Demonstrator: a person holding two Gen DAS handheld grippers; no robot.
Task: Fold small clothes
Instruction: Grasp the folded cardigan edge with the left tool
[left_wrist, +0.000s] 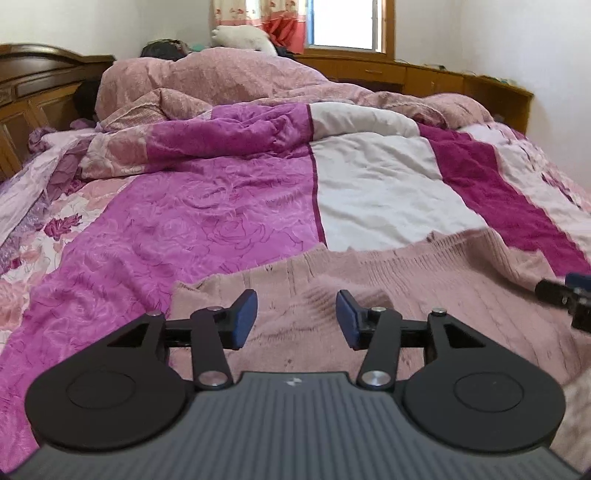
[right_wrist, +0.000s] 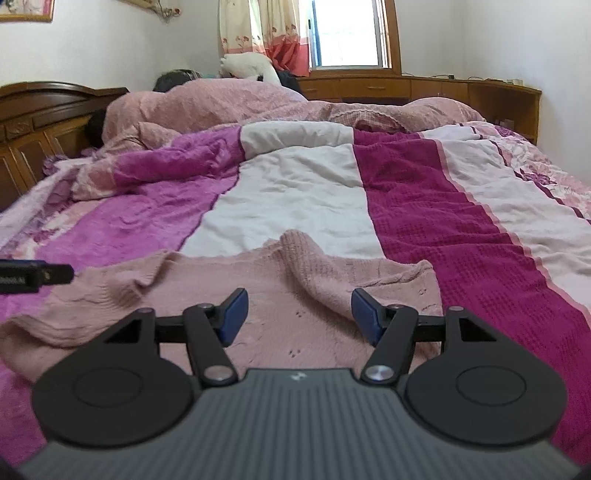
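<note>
Open left tool (left_wrist: 297, 319), rumpled pink knit garment (left_wrist: 406, 288)

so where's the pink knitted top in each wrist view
Left wrist view: the pink knitted top fills the lower centre and right, under the open left gripper.
Right wrist view: it spreads across the lower left and centre, with a raised fold in the middle, under the open right gripper.
Shared landmark: the white stripe of the quilt, just beyond the top.
</note>
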